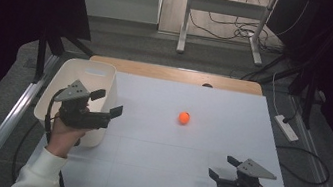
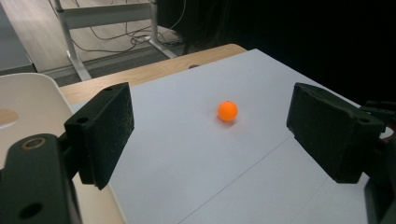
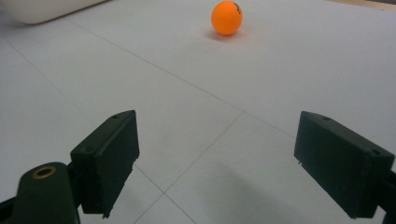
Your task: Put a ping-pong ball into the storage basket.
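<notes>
A small orange ball (image 1: 184, 118) lies alone on the white table sheet, a little right of the middle. The same ball (image 2: 228, 111) appears ahead between the left gripper's jaws, and the ball (image 3: 227, 17) lies far off at the top of the right gripper view. My left gripper (image 1: 107, 103) is held above the near rim of the white bin (image 1: 68, 69), pointing right toward the ball, open and empty. My right gripper (image 1: 223, 167) rests low near the table's front right, open, nothing between its fingers (image 3: 108, 158).
The white bin stands at the table's left edge, and its rim (image 2: 28, 84) shows beside the left jaw. A wooden table edge (image 1: 177, 74) runs along the back. Metal rails flank both sides; cables and a power strip (image 1: 286, 127) lie on the floor.
</notes>
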Demonstrator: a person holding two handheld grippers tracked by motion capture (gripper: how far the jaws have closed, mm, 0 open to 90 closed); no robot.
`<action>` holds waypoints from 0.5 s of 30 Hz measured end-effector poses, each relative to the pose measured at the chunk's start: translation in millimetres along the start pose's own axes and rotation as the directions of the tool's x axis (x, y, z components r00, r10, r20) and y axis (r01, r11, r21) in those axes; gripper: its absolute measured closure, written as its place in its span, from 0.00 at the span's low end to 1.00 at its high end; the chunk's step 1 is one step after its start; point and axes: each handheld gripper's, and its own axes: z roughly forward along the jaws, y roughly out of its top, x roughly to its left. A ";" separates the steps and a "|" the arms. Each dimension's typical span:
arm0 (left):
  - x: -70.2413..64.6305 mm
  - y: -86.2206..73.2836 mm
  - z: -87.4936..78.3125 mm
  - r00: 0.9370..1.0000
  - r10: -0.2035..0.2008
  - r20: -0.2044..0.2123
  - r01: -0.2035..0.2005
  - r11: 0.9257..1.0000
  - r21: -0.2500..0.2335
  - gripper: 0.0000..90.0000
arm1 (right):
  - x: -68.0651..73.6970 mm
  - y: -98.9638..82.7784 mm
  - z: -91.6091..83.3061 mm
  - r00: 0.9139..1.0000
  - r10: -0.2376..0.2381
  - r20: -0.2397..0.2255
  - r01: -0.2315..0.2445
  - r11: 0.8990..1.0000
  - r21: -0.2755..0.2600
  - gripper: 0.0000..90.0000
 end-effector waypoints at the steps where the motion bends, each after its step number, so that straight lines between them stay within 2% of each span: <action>1: -1.9 -0.6 1.3 1.000 0.001 0.002 -0.001 1.000 0.004 0.18 | 0.1 -0.1 -0.1 1.000 -0.004 0.000 0.004 1.000 0.001 0.15; 15: -12.6 1.9 21.3 1.000 0.008 0.012 -0.008 1.000 0.018 0.18 | -0.2 -0.5 0.0 1.000 -0.006 -0.002 0.006 1.000 0.004 0.15</action>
